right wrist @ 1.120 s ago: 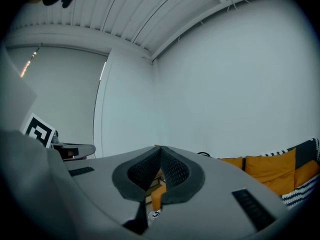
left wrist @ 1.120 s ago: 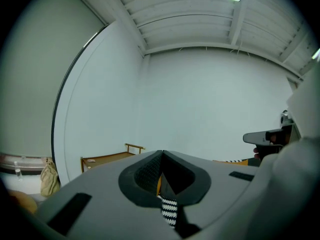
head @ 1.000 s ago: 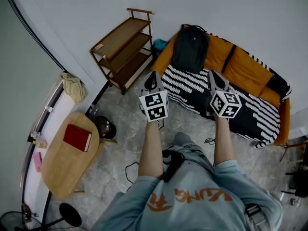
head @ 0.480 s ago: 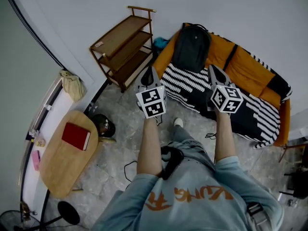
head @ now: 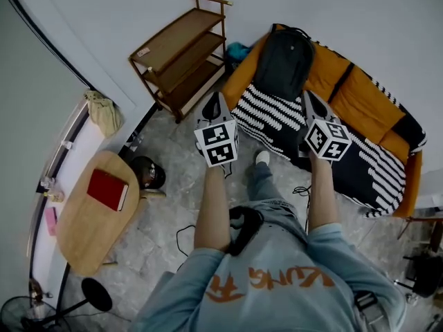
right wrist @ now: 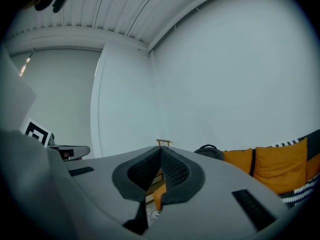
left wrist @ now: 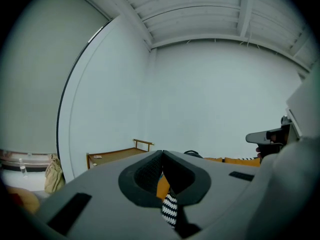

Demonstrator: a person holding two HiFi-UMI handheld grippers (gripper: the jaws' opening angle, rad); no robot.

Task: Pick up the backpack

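Sofa (head: pixel 360 102): orange cushions, black-and-white striped cover, set against the wall; part of the cover is hidden behind the right tongs (head: pixel 309 99).
Shelf unit (head: pixel 181 50): wooden, three tiers, just left of the sofa.
Worktop (head: pixel 86 237): oval, wood, far left.
Backpack (head: pixel 284 61): dark, upright on the sofa's left end, leaning on the cushions; only its top shows in the right gripper view.
Left tongs (head: pixel 214 101) and right tongs: both closed, empty, well short of the backpack.
Book (head: pixel 107 189): red, on the worktop.
Cable (head: pixel 300 190): on the floor before the sofa.

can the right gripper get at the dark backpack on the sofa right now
Probably yes: nothing stands between the right gripper and the dark grey backpack, though its jaws are shut.
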